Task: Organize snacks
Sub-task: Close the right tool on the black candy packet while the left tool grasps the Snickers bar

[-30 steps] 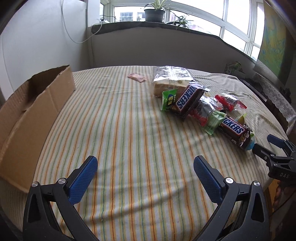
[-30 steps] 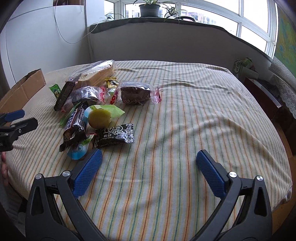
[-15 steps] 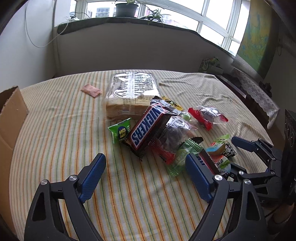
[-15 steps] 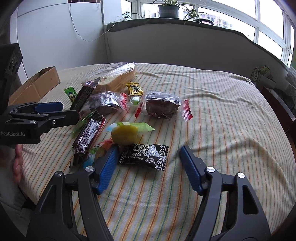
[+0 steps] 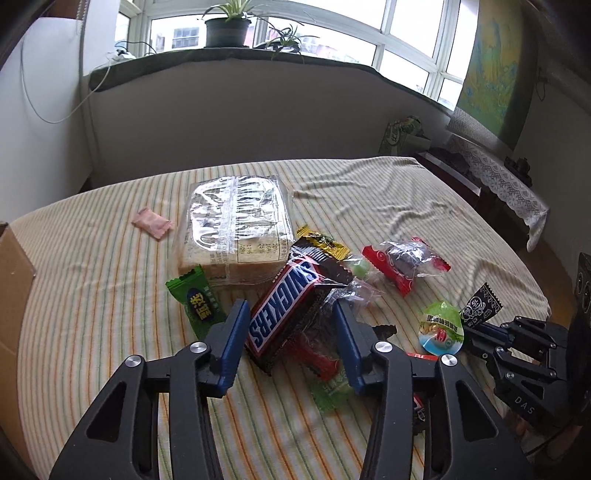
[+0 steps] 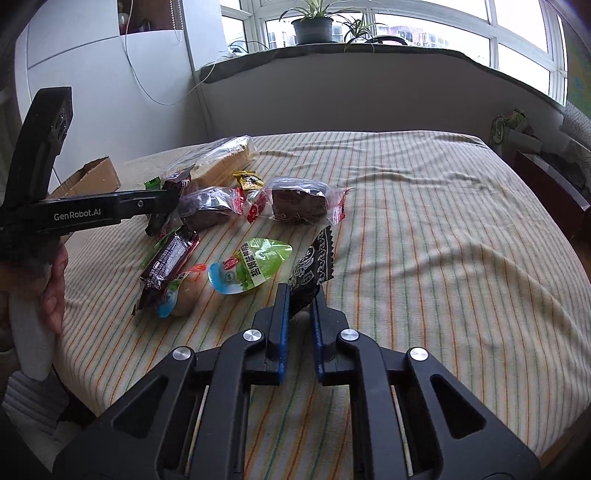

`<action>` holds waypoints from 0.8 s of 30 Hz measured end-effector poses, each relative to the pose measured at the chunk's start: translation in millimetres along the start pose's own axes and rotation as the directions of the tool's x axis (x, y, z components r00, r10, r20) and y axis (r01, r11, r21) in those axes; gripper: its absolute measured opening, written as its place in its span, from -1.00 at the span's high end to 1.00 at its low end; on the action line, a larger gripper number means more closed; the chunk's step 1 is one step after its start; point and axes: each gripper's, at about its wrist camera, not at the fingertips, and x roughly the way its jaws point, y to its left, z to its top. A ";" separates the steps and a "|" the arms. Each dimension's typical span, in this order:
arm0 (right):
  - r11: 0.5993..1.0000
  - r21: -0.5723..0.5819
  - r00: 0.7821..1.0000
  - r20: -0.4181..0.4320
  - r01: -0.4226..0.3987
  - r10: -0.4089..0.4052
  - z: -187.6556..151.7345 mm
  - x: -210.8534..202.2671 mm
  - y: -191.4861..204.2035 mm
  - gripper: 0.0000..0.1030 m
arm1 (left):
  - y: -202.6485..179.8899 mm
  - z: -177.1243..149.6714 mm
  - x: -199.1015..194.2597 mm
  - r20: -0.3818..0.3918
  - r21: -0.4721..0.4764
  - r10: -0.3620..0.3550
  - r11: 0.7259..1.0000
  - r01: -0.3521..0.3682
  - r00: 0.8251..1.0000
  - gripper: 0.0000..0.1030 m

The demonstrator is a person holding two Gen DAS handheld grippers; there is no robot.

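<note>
You are pinching the black snack packet (image 6: 312, 275) in your right gripper (image 6: 299, 295), while your left gripper (image 5: 291, 325) is closing around the Snickers bar (image 5: 282, 314). Everything else is lying loose on the striped cloth (image 6: 443, 221); the cardboard box (image 6: 92, 177) is receiving nothing yet.

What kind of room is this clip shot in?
Probably a lived-in home room: a table under a striped cotton tablecloth, potted spider plants on a bay-window sill, and a lace-covered dark side cabinet.
</note>
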 end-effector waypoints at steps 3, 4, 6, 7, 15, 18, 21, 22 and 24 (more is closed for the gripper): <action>1.000 0.016 1.000 0.012 -0.014 0.014 -2.7 -3.2 -3.6 0.79 | 5.5 1.7 0.2 -0.003 -0.022 -0.017 1.000 0.017 1.000 0.34; 1.000 0.019 1.000 0.015 -0.017 0.016 -3.2 -4.2 -4.1 0.79 | 5.8 2.2 0.1 -0.002 -0.023 -0.017 1.000 0.017 1.000 0.35; 1.000 0.022 1.000 0.026 -0.013 0.013 -4.0 -6.6 -5.1 0.79 | 5.2 1.9 -0.2 0.000 -0.022 -0.016 1.000 0.016 1.000 0.35; 1.000 0.025 0.999 0.032 -0.011 0.011 -4.5 -8.3 -6.0 0.79 | 5.1 1.7 -0.1 0.001 -0.022 -0.014 1.000 0.014 1.000 0.35; 0.999 0.043 0.999 0.054 0.004 -0.006 -5.9 -17.0 -9.3 0.79 | 7.2 1.2 -6.6 0.040 -0.027 -0.031 0.999 0.032 0.999 0.57; 0.999 0.040 0.998 0.061 0.007 -0.009 -5.1 -18.4 -9.0 0.79 | 10.3 0.9 -7.8 0.042 -0.039 -0.046 0.998 0.047 0.998 0.58; 0.999 0.046 0.998 0.069 0.009 -0.012 -3.8 -21.2 -8.5 0.79 | 14.1 -0.5 -10.5 0.052 -0.055 -0.054 0.997 0.057 0.997 0.61; 0.999 0.047 0.997 0.071 0.009 -0.013 -3.3 -21.9 -8.4 0.79 | 15.3 -0.6 -11.8 0.059 -0.061 -0.056 0.996 0.059 0.997 0.64; 0.999 0.051 0.997 0.077 0.010 -0.014 -2.5 -24.0 -8.2 0.79 | 18.1 -0.2 -16.4 0.078 -0.072 -0.064 0.995 0.070 0.995 0.80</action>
